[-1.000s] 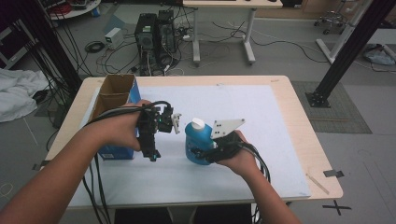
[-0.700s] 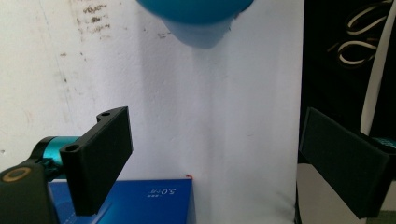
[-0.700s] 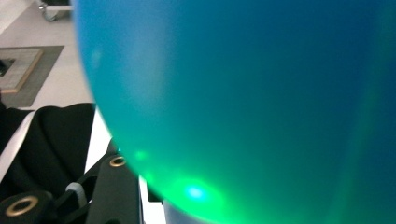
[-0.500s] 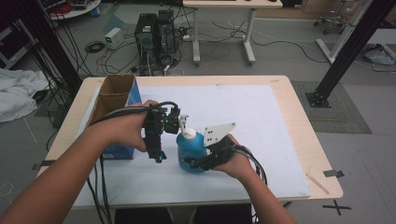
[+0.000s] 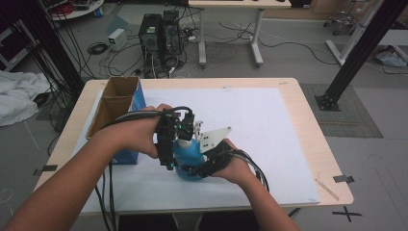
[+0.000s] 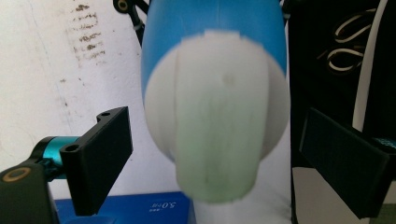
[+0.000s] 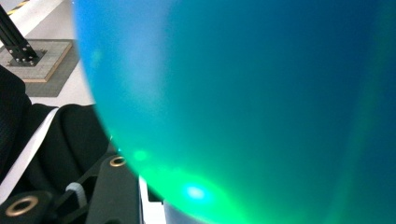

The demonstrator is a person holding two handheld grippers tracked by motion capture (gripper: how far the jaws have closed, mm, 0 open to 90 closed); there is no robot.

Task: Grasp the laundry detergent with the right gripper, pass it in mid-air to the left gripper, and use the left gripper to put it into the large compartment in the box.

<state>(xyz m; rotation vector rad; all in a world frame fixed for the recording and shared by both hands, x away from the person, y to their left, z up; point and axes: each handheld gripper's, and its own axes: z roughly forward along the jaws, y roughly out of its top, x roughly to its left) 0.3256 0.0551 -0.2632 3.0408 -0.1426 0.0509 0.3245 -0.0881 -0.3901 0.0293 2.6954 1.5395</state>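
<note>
A blue bottle (image 5: 188,155) stands at the tabletop's (image 5: 269,125) six o'clock, clamped by the right claw (image 5: 192,169). The left claw (image 5: 185,129), apart, straddles its white cap (image 6: 217,116); probably best closed squarely before twisting.

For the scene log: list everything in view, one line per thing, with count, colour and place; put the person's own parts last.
Bottle: one, blue, on the table between the two grippers.
Cap: one, white, on the bottle, between the left gripper's jaws.
Cardboard box: one, brown and blue, open, table's left part.
Mat: one, white, covering the table top.
Table: one, light wood, centre.
Computer towers: two, black, floor beyond the table.
Left gripper: one, black, open around the cap.
Right gripper: one, black, shut on the bottle.
</note>
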